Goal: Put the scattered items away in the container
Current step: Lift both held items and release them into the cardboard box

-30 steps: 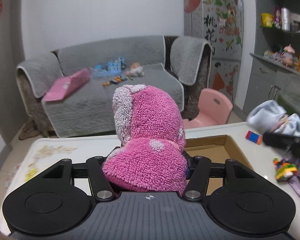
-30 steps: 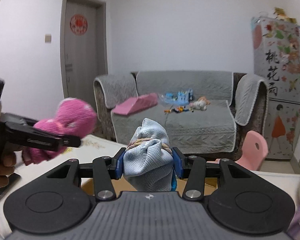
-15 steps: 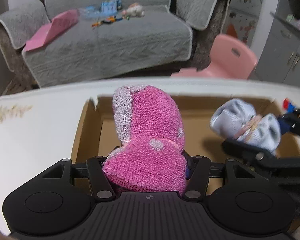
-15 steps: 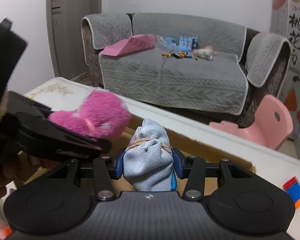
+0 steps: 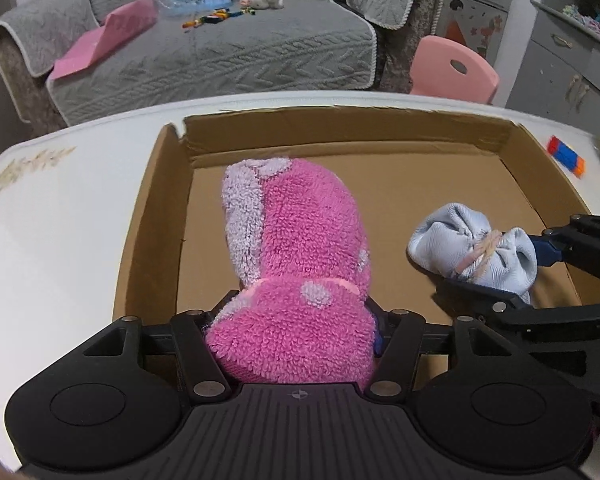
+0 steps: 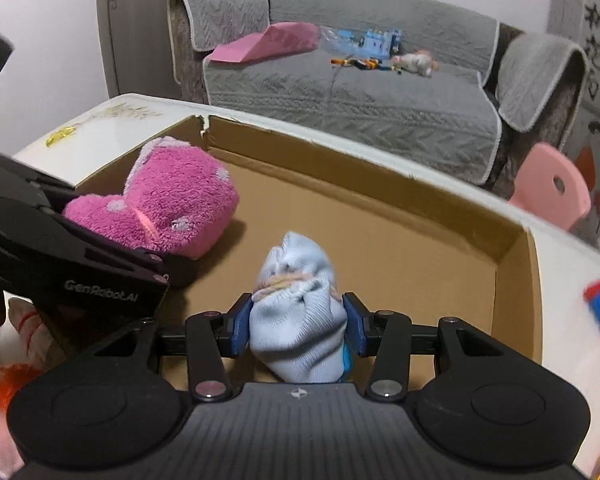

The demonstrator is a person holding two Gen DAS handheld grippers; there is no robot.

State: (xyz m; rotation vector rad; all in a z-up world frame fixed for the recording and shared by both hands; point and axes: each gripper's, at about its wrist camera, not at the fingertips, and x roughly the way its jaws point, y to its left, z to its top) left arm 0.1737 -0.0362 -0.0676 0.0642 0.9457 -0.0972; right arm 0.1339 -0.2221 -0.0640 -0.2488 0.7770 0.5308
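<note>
Since a second ago both grippers have come down from the height of the sofa to the open cardboard box, which now fills both views. The left gripper carries the fuzzy pink sock bundle between its jaws, which are easing apart at this moment with the bundle still lodged between them; seen from the right wrist, the bundle lies low in the box's left part, near the torn corner. The right gripper keeps its jaws pressed narrowly on the pale blue sock bundle, held over the box's brown floor, to the right of the pink one and apart from it. The box sits on the white worktop. A small block of coloured bricks lies on the worktop just outside the box's right wall.
</note>
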